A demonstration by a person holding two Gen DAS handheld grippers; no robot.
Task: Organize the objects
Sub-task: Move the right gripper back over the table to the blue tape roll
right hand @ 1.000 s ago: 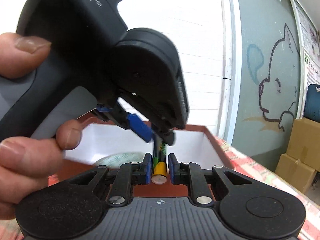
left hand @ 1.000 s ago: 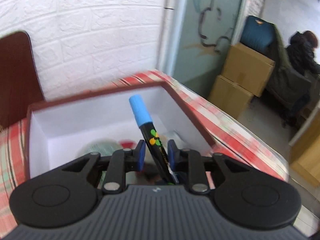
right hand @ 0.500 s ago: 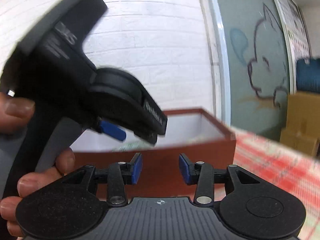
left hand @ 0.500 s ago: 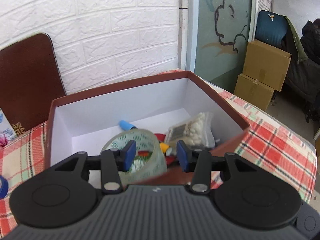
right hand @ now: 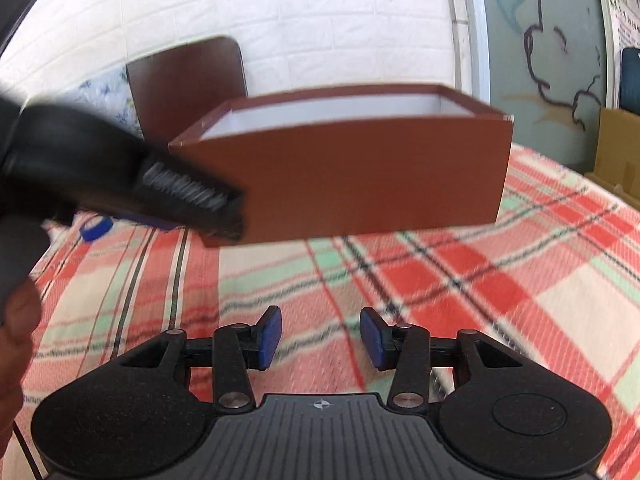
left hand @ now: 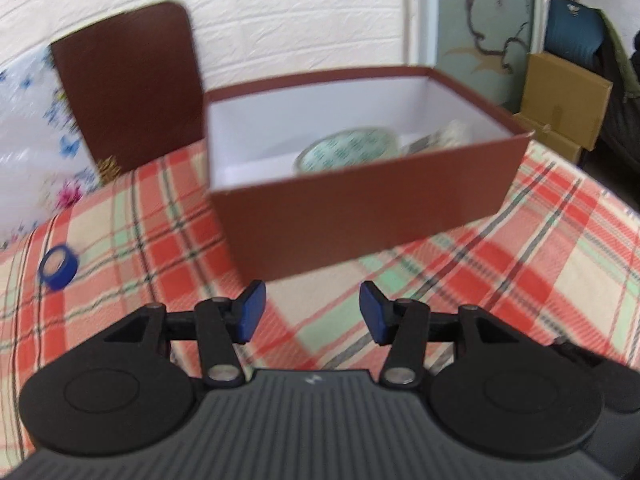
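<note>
I am looking at a red-plaid cloth covering the bench (left hand: 520, 264) below a white brick wall (left hand: 280, 8). The brown cardboard box (left hand: 360, 216) is sitting mid-frame, holding a clear tape roll (left hand: 348, 150), with a small blue tape roll (left hand: 58, 268) lying at left. My left gripper (left hand: 312, 312) and right gripper (right hand: 320, 338) have just been opening, both hanging part-open with nothing between the pads.

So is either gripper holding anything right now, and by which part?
Nothing is held. The left gripper and right gripper are both open with only tablecloth between the jaws.
</note>
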